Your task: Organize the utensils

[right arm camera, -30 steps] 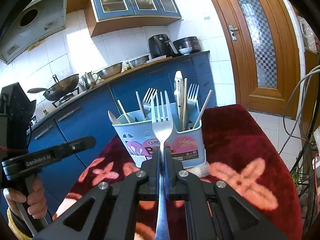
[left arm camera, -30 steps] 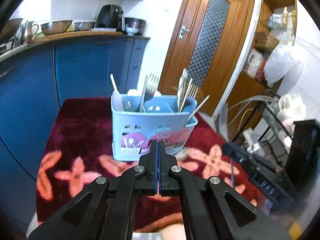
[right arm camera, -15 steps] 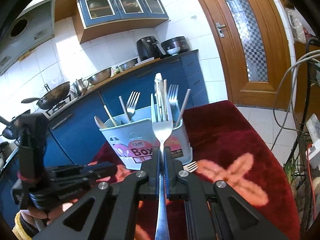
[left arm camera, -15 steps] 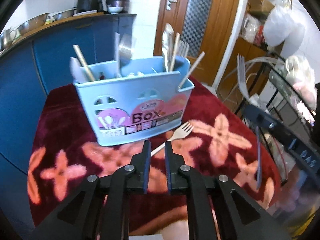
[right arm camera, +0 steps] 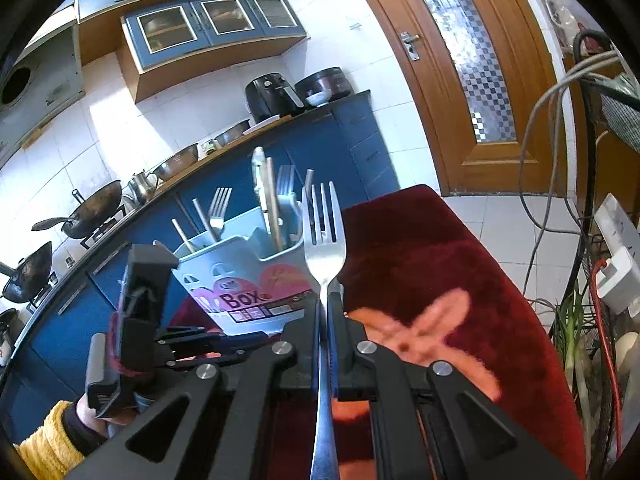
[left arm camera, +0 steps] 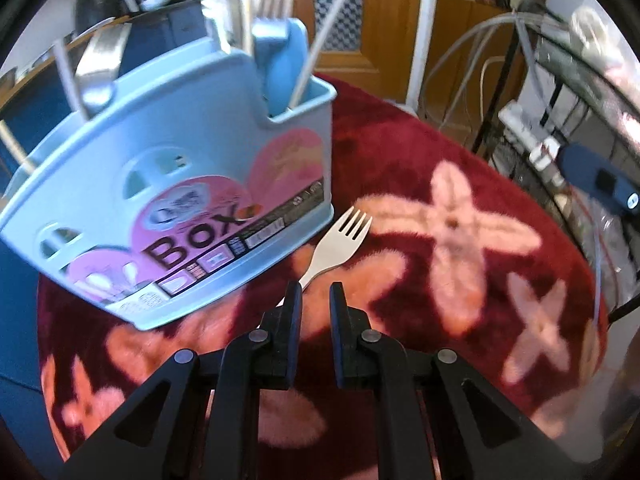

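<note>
A light blue utensil box (left arm camera: 168,216) with a pink "Box" label stands on the red flowered cloth (left arm camera: 460,184) and holds several forks, chopsticks and spoons. A pale wooden fork (left arm camera: 340,244) lies on the cloth by the box's right front corner. My left gripper (left arm camera: 314,300) is open, low over the cloth, its fingertips at the fork's handle end. My right gripper (right arm camera: 328,304) is shut on a steel fork (right arm camera: 323,240), tines up, held above the cloth to the right of the box (right arm camera: 240,268). The left gripper body (right arm camera: 140,312) shows in the right wrist view.
Blue kitchen cabinets with a counter of pans, bowls and an air fryer (right arm camera: 268,94) lie behind the table. A wooden door (right arm camera: 472,72) is to the right. A wire rack with cables and a power strip (right arm camera: 616,264) stands by the table's right edge.
My left gripper opened from shut and moved forward and down to the wooden fork beside the box. My right gripper kept the steel fork and drifted a little right.
</note>
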Available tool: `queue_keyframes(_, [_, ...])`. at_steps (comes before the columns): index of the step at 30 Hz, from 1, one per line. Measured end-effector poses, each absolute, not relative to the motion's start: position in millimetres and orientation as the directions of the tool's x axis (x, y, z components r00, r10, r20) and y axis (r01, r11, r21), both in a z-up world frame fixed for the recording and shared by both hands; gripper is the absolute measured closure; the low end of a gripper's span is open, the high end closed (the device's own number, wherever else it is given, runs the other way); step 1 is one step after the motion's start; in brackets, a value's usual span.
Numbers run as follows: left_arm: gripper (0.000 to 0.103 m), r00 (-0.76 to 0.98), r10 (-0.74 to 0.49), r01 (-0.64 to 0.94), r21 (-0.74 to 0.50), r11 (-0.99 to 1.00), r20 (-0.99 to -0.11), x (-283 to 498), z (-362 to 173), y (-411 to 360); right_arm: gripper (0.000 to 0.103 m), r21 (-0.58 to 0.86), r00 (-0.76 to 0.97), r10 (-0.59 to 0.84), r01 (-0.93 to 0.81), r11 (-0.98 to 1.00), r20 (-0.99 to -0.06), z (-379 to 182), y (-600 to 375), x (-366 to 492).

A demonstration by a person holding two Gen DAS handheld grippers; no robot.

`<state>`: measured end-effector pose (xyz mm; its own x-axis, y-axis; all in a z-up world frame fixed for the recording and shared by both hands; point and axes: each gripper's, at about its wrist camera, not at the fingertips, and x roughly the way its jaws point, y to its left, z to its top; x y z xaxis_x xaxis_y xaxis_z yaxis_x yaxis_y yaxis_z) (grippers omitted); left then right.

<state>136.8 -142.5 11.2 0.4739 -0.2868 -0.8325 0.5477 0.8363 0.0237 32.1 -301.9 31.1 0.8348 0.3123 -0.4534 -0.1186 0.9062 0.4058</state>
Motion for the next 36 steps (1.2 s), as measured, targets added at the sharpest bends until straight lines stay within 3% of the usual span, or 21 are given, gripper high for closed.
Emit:
queue_keyframes(10, [0.091, 0.460, -0.262, 0.574, 0.058, 0.817, -0.848, 152, -8, -152, 0.098, 0.429, 0.822, 0.324, -0.109, 0.897, -0.468, 18, -312, 41])
queue_keyframes(12, [0.088, 0.454, -0.263, 0.580, 0.058, 0.813, -0.851, 154, -9, -150, 0.098, 0.433, 0.819, 0.329, -0.110, 0.894, -0.470, 17, -313, 42])
queue_keyframes(14, [0.079, 0.439, -0.245, 0.585, 0.067, 0.808, -0.865, 157, -11, -149, 0.098, 0.437, 0.818, 0.331, -0.109, 0.893, -0.470, 16, -313, 43])
queue_keyframes(20, [0.078, 0.390, -0.275, 0.577, 0.000, 0.817, -0.879, 163, -14, -139, 0.098, 0.435, 0.816, 0.330, -0.108, 0.894, -0.475, 13, -313, 45])
queue_keyframes(23, [0.089, 0.398, -0.283, 0.576, -0.002, 0.817, -0.873, 161, -14, -138, 0.098, 0.437, 0.813, 0.332, -0.107, 0.893, -0.479, 12, -311, 46])
queue_keyframes(26, [0.093, 0.401, -0.287, 0.552, -0.020, 0.833, -0.870, 157, -12, -133, 0.098, 0.431, 0.809, 0.332, -0.109, 0.896, -0.484, 12, -309, 46])
queue_keyframes(36, [0.099, 0.349, -0.295, 0.368, -0.159, 0.916, -0.890, 123, -6, -96, 0.098, 0.385, 0.762, 0.329, -0.113, 0.916, -0.559, 7, -294, 40])
